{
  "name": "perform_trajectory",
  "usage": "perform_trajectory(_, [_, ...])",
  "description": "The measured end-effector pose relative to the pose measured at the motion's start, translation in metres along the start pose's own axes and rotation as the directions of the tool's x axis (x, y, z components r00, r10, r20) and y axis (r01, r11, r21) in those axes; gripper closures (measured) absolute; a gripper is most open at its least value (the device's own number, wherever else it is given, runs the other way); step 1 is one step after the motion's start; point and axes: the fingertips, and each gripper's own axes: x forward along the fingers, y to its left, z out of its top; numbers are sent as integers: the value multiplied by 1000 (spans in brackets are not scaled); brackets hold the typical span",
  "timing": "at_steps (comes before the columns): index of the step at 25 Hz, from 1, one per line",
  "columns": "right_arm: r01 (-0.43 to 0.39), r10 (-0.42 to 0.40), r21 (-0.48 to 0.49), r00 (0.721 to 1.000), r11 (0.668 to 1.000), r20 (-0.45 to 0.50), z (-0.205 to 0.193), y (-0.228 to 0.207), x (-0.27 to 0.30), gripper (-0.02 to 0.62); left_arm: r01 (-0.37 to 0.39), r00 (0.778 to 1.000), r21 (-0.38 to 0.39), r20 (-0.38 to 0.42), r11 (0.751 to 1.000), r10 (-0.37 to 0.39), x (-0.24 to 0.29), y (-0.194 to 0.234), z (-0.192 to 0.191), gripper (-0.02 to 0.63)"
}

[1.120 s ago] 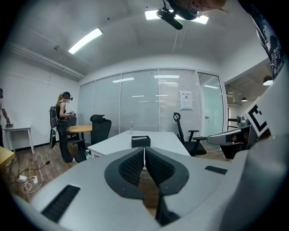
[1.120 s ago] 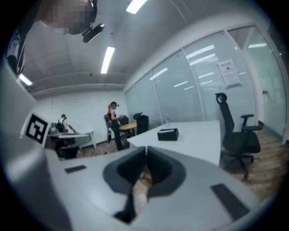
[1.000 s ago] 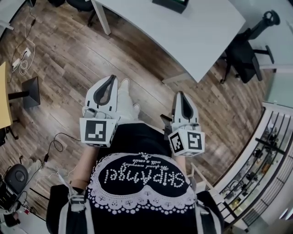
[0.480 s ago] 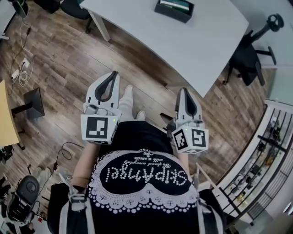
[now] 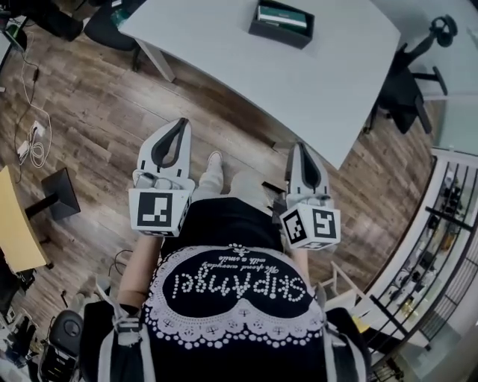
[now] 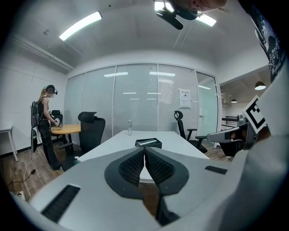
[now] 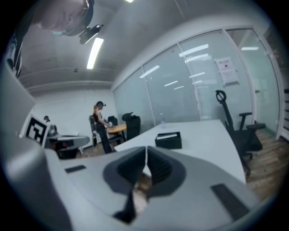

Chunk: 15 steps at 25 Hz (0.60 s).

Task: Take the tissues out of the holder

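Cannot tell the contents of the holder (image 5: 281,22) on the table (image 5: 224,52): too small in every view. Loses the table's far side and a chair (image 5: 108,22) past the head view's top edge. Cannot read the sheet (image 6: 184,98) on the glass wall (image 6: 135,103). Blurs the bottle (image 7: 161,119) in the right gripper view.

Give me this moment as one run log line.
phase: before reach | left gripper: shut, empty | right gripper: shut, empty | black rectangular tissue holder: on white table, untouched, ahead of both grippers
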Motion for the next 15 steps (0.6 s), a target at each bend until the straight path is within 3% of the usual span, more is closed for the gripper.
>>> perform_trajectory(15, [29, -28, 5, 999, 1000, -39, 0, -3, 21, 561, 9, 1000, -29, -19, 1000, -10, 27, 17, -4, 577])
